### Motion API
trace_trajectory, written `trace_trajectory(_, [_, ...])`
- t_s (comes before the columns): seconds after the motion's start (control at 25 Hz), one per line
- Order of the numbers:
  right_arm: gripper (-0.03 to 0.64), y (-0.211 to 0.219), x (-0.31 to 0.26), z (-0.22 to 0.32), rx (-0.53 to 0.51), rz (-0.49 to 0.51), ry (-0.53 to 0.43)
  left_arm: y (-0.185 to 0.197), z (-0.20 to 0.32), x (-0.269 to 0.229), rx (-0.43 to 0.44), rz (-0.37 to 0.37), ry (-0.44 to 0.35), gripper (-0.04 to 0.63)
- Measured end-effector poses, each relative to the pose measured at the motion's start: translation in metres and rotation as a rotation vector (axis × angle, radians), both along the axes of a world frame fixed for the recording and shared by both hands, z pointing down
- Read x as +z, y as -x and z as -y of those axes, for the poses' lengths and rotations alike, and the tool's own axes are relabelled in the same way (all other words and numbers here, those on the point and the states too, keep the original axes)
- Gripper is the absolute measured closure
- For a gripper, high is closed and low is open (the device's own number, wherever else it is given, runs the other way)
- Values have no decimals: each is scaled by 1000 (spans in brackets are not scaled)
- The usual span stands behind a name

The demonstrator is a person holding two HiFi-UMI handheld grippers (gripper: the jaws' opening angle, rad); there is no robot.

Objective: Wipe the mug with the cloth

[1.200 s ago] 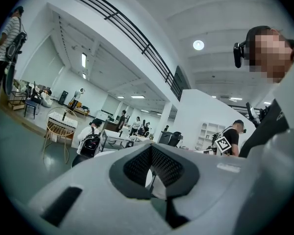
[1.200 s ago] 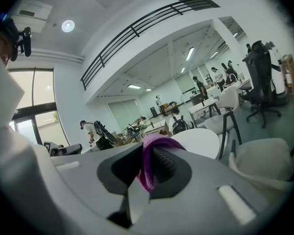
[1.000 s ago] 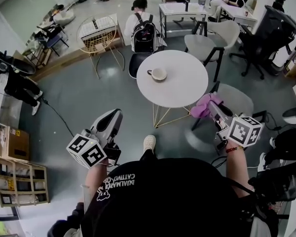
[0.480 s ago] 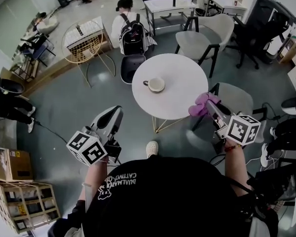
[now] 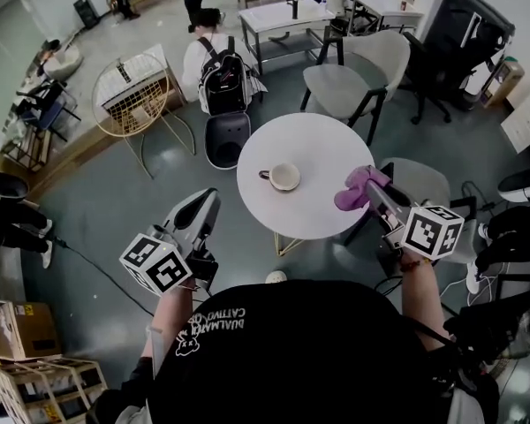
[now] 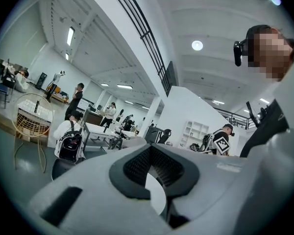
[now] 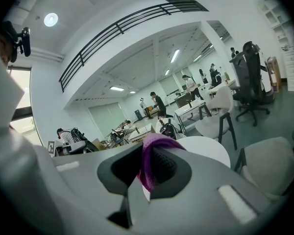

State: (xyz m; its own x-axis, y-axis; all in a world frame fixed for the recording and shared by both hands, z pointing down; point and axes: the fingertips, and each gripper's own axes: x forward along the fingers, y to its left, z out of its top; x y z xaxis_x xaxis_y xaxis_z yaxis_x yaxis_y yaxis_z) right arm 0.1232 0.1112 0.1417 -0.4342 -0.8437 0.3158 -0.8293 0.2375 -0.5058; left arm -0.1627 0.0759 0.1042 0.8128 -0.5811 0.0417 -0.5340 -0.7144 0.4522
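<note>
Both hand-held grippers are pressed together, but only one carries anything. On the left gripper (image 5: 208, 203), a grey-and-white tool with a black-and-white marker cube (image 5: 155, 265) at its back, the dark ribbed pads (image 6: 137, 164) meet at their tips with nothing caught between them. The right gripper (image 5: 372, 186) pinches a crumpled purple fabric cloth (image 5: 354, 191). In the right gripper view the cloth is a fold squeezed between the dark pads, and it bulges out above them.

A pale round mug with a dark handle (image 5: 283, 177) stands upright near the middle of a round white table (image 5: 322, 144), its handle turned toward the left of the head view. Nothing else stands on the tabletop. In that view the cloth overlaps the table's right rim, clearly apart from the mug. The left gripper is over the grey floor (image 5: 115, 193), off the table's near left edge, touching neither table nor mug.

Around the table are grey padded chairs — one beyond it (image 5: 340, 87) and one to its right, behind the right gripper. Farther back a seated person wears a black backpack (image 5: 223, 78), beside a gold wire-frame stand (image 5: 131, 95).
</note>
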Motion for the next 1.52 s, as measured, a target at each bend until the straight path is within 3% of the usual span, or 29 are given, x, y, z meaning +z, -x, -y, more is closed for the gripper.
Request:
trace_trajectory(0.48, [577, 47, 14, 64, -8, -10, 3, 28, 76, 16, 34, -5, -6, 597])
trace_trajectory(0.68, [577, 72, 27, 76, -74, -12, 33, 22, 90, 36, 45, -2, 28, 597])
trace_trajectory(0.88, [577, 80, 52, 94, -123, -35, 89, 3, 105, 63, 71, 81, 16, 597])
trace_trajectory(1.12, [577, 77, 93, 127, -79, 199, 191, -2, 128, 110, 57, 132, 101, 597])
trace_trajectory(1.28, [577, 68, 121, 152, -67, 219, 220, -15, 147, 147, 78, 199, 152, 597])
trace_trajectory(1.44, [577, 74, 151, 159, -161, 225, 252, -36, 166, 181, 110, 214, 201, 597])
trace_trajectory(1.52, [577, 83, 161, 158, -240, 275, 250, -49, 177, 203, 124, 268, 202, 596])
